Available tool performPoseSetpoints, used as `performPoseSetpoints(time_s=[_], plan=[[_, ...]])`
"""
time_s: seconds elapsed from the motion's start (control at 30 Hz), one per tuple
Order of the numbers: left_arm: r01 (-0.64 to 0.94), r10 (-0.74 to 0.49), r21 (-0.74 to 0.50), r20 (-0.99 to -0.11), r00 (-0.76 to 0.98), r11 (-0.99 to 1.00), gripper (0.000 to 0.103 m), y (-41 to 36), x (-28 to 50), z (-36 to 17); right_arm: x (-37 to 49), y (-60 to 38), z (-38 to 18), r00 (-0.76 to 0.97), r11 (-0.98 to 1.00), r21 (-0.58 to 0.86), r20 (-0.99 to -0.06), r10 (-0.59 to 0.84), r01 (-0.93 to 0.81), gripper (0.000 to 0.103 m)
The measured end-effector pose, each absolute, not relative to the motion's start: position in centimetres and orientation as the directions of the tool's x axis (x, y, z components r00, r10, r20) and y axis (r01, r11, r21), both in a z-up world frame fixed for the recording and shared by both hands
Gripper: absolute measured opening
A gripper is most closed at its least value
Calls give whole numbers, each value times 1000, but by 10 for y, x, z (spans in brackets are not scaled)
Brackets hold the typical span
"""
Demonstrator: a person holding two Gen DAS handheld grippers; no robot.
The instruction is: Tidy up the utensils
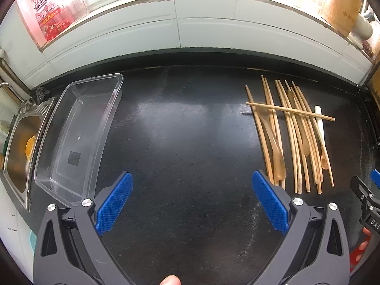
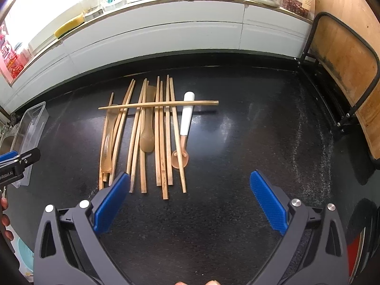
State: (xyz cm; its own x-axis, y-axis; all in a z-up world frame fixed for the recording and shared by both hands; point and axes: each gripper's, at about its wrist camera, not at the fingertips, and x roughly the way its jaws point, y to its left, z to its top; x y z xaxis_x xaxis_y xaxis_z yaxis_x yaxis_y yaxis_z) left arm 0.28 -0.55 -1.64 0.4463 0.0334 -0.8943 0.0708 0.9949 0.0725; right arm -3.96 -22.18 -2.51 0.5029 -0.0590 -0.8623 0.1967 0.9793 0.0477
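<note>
container (image 1: 78,133) left, beside sink (image 1: 21,147) | chopsticks (image 1: 292,137) right, on counter (image 1: 185,142)

Bare counter (image 1: 185,130) between tub (image 1: 78,133) and chopsticks (image 2: 147,137) — seemingly passable.

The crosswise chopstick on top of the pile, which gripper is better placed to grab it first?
Probably the right gripper: open, with the crosswise chopstick straight ahead. The left gripper, also open, faces bare counter between pile and clear bin.
</note>
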Motion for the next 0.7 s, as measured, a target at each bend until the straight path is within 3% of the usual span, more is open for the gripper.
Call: performPoseSetpoints(time_s=[0.7], plan=[[116,9,66,-901,433,991,98,-27,4,-21,-52,-238,-25,496,967,52,-865,-80,248,98]])
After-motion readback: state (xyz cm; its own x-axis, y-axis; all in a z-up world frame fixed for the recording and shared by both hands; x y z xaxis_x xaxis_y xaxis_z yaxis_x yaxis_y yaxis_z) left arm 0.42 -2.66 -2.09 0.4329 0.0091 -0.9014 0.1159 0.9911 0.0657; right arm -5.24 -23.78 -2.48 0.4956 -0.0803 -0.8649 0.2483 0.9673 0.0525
